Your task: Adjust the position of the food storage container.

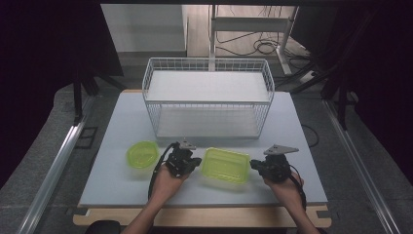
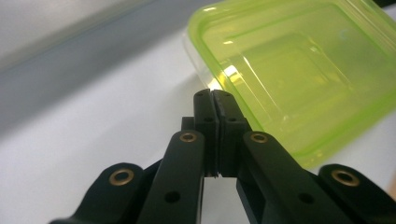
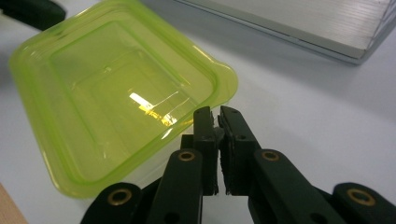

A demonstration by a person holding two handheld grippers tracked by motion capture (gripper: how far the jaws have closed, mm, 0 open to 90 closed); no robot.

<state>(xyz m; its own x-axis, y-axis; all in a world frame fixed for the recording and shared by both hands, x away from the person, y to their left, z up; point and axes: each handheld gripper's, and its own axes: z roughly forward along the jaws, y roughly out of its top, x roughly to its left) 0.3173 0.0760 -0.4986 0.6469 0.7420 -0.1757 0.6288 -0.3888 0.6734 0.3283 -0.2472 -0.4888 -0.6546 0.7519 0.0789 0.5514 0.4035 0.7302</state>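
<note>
High view: green container (image 1: 225, 165) between both closed grippers' fingers (image 1: 197, 161), seemingly touching.

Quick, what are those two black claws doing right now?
Left gripper: shut, empty, at the rim of the green rectangular plastic container.
Right gripper: shut, empty, at its opposite rim.

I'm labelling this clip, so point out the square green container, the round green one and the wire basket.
square green container (image 1: 225, 165): high view, middle of its lid.
round green container (image 1: 142, 154): high view, its centre.
wire basket (image 1: 208, 102): high view, front top rim.
</note>
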